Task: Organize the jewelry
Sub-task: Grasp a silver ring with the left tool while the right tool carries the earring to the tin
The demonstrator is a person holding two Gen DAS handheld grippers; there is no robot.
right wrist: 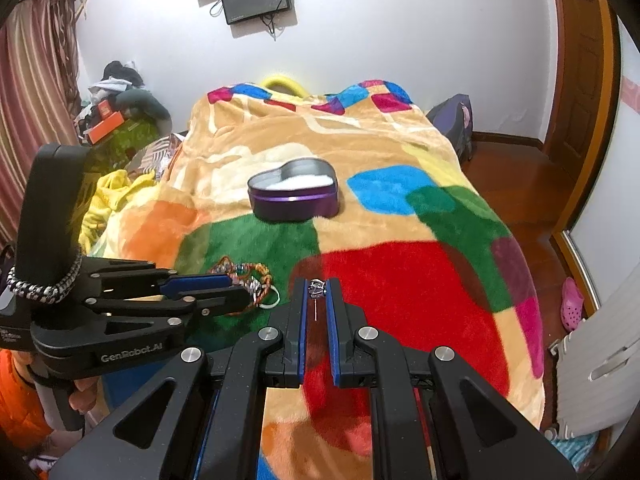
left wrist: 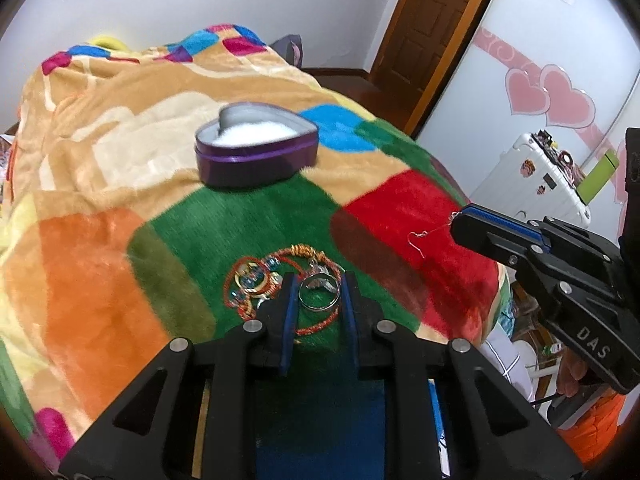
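My left gripper sits low over the green patch of the blanket, shut on a silver ring with a small charm on top. Under and to the left of it lies a tangle of red and orange cord bracelets. My right gripper hovers over the red patch, shut on a small silver earring; its hook wire dangles from the tips. A purple heart-shaped box, open and lined with white padding, stands farther back on the bed, apart from both grippers.
A plush patchwork blanket covers the bed. A white suitcase with small items on top stands to the right, near a wooden door. Piled clothes and boxes lie left of the bed. A pink shoe is on the floor.
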